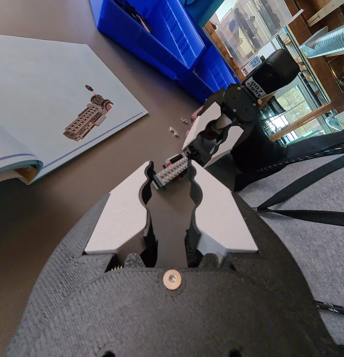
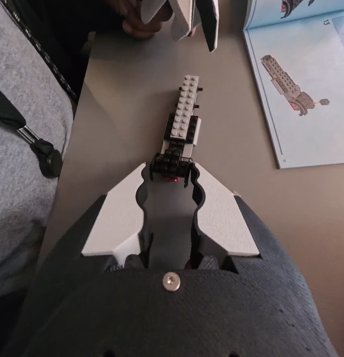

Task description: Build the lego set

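right gripper [image 2: 170, 170]: fingers pinch lego model [image 2: 183, 119], black end half hidden | left gripper [image 1: 170, 168]: fingers spread

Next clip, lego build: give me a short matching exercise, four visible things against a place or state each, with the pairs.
Things:
1. lego model
2. right gripper
3. left gripper
4. instruction booklet

States:
A. open, tips flanking the grey studded end
B. lying open on the table
C. lying lengthwise on the table between both grippers
D. closed on the black end

Pairs: 1-C, 2-D, 3-A, 4-B
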Motion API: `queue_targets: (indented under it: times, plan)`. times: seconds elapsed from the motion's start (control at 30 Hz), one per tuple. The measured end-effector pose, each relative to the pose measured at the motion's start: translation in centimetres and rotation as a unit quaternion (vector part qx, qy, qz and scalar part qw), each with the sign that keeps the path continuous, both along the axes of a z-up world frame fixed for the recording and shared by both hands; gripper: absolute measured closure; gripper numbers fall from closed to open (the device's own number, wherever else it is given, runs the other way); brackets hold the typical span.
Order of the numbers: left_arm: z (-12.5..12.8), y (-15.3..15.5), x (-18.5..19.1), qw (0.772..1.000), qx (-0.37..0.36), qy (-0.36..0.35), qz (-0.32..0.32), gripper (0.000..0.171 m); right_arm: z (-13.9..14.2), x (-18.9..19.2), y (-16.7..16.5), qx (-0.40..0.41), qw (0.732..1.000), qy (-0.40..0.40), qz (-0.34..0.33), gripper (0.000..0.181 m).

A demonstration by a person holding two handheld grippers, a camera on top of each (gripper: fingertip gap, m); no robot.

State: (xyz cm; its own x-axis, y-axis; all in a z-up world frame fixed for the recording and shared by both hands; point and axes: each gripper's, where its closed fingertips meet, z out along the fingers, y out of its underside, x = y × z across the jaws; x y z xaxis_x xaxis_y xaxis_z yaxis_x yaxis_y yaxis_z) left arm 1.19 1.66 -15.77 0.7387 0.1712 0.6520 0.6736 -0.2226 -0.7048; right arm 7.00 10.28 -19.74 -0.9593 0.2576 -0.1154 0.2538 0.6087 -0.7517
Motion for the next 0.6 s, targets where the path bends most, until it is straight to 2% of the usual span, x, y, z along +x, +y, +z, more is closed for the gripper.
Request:
queue_targets:
  times: [0.23,0.37,0.47,0.6]
  plan:
    - [-0.3,0.2,0.3,1.0,-0.008,-0.008,-0.012,0.137,0.0,0.3,0.5,0.013,0.999,0.013,0.04,0.134]
    - [-0.3,0.2,0.2,1.0,-0.008,-0.011,-0.011,0.137,0.8,0.8,0.5,-0.009,1.0,0.019,0.014,0.12]
    - [-0.5,0.3,0.3,1.0,-0.016,-0.012,-0.014,0.137,1.4,1.0,0.3,-0.026,0.999,0.032,-0.013,0.118]
    - [-1.0,0.8,0.7,0.999,-0.039,-0.005,-0.033,0.137,0.4,0.6,0.2,0.008,0.998,0.051,-0.039,0.118]
